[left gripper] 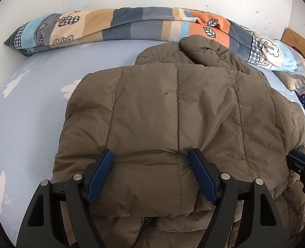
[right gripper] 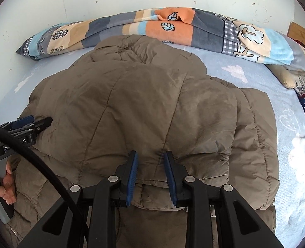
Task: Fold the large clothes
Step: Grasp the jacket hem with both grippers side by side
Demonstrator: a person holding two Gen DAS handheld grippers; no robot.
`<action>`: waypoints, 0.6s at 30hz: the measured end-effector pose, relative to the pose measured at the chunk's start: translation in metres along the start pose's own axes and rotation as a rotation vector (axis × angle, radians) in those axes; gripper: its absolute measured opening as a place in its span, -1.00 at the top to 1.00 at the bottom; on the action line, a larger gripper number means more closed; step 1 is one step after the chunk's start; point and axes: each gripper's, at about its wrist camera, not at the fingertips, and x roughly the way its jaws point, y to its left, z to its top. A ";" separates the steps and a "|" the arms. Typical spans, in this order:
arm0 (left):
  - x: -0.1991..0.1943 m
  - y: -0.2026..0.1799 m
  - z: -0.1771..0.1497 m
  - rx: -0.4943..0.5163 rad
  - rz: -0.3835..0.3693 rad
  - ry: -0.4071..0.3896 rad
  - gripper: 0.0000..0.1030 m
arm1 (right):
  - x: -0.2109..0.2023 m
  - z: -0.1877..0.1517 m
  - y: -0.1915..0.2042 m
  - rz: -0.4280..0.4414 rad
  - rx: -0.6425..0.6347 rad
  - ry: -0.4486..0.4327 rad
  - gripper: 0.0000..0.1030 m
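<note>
Lying puffed on the blue bed sheet (left gripper: 28, 107), brown padded jacket (left gripper: 173, 111) already doubled over. Left gripper (left gripper: 152, 161) jaws wide, straddling the folded edge without squeezing; right gripper (right gripper: 150, 161) narrow, pinching a fabric ridge, likely pinning the fold against springback.

Jacket (left gripper: 173, 113) on bed (left gripper: 28, 113), rolled blanket (left gripper: 131, 24) behind it
</note>
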 end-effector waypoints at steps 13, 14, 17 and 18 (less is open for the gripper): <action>-0.033 -0.023 0.011 0.036 0.014 -0.078 -0.48 | -0.014 0.006 0.001 -0.005 0.004 -0.014 0.44; -0.034 -0.027 0.013 0.041 0.011 -0.081 -0.48 | -0.016 0.006 0.002 -0.007 0.001 -0.021 0.44; -0.034 -0.035 0.014 0.058 0.011 -0.085 -0.48 | -0.020 0.008 0.004 -0.009 -0.006 -0.032 0.44; -0.034 -0.037 0.014 0.063 0.013 -0.085 -0.48 | -0.021 0.008 0.004 -0.009 -0.006 -0.034 0.44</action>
